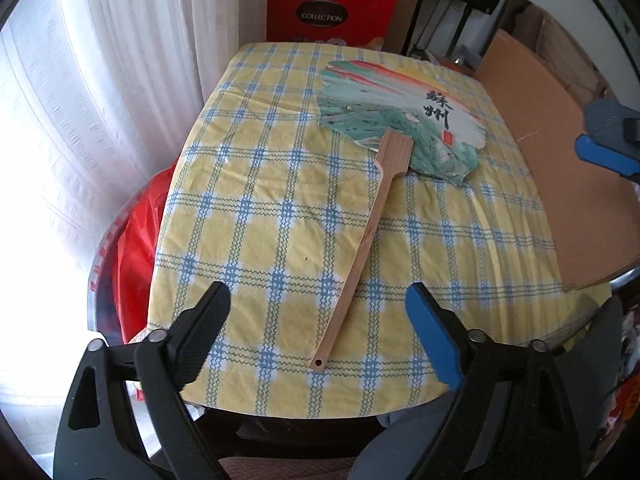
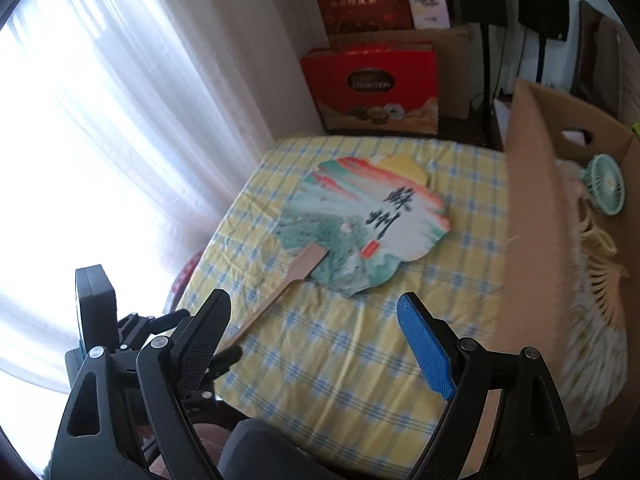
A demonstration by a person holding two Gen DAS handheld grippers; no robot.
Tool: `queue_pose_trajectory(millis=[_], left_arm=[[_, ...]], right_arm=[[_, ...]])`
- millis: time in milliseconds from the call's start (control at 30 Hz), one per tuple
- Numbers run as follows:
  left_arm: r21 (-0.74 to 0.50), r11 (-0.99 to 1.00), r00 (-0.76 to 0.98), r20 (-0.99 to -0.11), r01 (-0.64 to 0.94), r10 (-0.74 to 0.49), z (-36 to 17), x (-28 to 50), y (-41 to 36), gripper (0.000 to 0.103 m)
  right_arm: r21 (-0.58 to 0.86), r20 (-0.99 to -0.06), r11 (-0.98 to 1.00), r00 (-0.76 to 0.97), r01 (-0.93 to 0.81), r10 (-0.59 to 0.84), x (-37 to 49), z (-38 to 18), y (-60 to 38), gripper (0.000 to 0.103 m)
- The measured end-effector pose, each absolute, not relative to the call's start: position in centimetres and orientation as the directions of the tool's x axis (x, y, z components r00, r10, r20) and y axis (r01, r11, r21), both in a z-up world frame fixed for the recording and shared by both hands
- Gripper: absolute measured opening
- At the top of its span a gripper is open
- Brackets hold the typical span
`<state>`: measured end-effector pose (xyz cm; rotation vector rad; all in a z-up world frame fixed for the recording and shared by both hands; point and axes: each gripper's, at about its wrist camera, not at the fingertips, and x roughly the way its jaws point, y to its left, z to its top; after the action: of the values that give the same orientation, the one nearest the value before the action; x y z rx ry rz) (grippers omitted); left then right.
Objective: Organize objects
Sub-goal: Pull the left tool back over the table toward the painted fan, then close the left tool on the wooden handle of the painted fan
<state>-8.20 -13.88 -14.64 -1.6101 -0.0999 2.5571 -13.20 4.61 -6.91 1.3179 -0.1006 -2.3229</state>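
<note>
A paper hand fan point(image 1: 400, 120) point(image 2: 360, 232) painted with a green and red landscape and black characters lies flat on the yellow and blue checked tablecloth point(image 1: 260, 200) point(image 2: 340, 360). Its wooden handle point(image 1: 360, 256) point(image 2: 276, 296) points toward the near edge. My left gripper point(image 1: 318, 296) is open and straddles the handle's near end without the pads touching it. My right gripper point(image 2: 314, 302) is open over the cloth, just short of the fan, with nothing between its fingers. One of its blue fingers point(image 1: 604, 156) shows at the right edge of the left wrist view.
An open cardboard box point(image 2: 528, 220) point(image 1: 560, 184) stands against the table's right side, holding a small mint electric fan point(image 2: 606, 188) and a pale slatted fan point(image 2: 600, 264). A red gift box point(image 1: 328, 12) point(image 2: 372, 88) stands behind the table. White curtains point(image 1: 120, 100) and a red bag point(image 1: 136, 240) are on the left.
</note>
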Motion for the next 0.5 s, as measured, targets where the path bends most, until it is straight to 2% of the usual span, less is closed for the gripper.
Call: queue_pose_trajectory(millis=[167, 233, 300, 367, 500], left_arm=[[-0.113, -0.99, -0.415, -0.899, -0.083, 0.137, -15.4, -8.3, -13.5, 0.064], [-0.107, -0.989, -0.406, -0.903, -0.1, 0.139, -15.7, -8.2, -13.1, 0.054], [-0.093, -0.989, -0.406, -0.904, -0.113, 0.131, -15.9, -8.2, -12.8, 0.049], [-0.081, -0.99, -0.412, -0.903, -0.118, 0.123, -15.9, -8.2, -12.7, 0.045], [-0.093, -0.988, -0.417, -0.899, -0.122, 0.137, -15.7, -8.2, -12.7, 0.016]], right_arm=[[0.318, -0.809, -0.878, -0.381, 0.358, -0.448, -13.9, -8.9, 3.2, 0.082], [0.339, -0.815, -0.871, -0.352, 0.356, -0.461, -14.2, -9.9, 2.8, 0.072], [0.359, -0.821, -0.865, -0.321, 0.351, -0.472, -14.4, -11.0, 2.5, 0.062], [0.387, -0.822, -0.855, -0.291, 0.344, -0.489, -14.7, -11.8, 2.2, 0.057], [0.428, -0.822, -0.843, -0.247, 0.324, -0.513, -15.2, -13.5, 1.9, 0.053]])
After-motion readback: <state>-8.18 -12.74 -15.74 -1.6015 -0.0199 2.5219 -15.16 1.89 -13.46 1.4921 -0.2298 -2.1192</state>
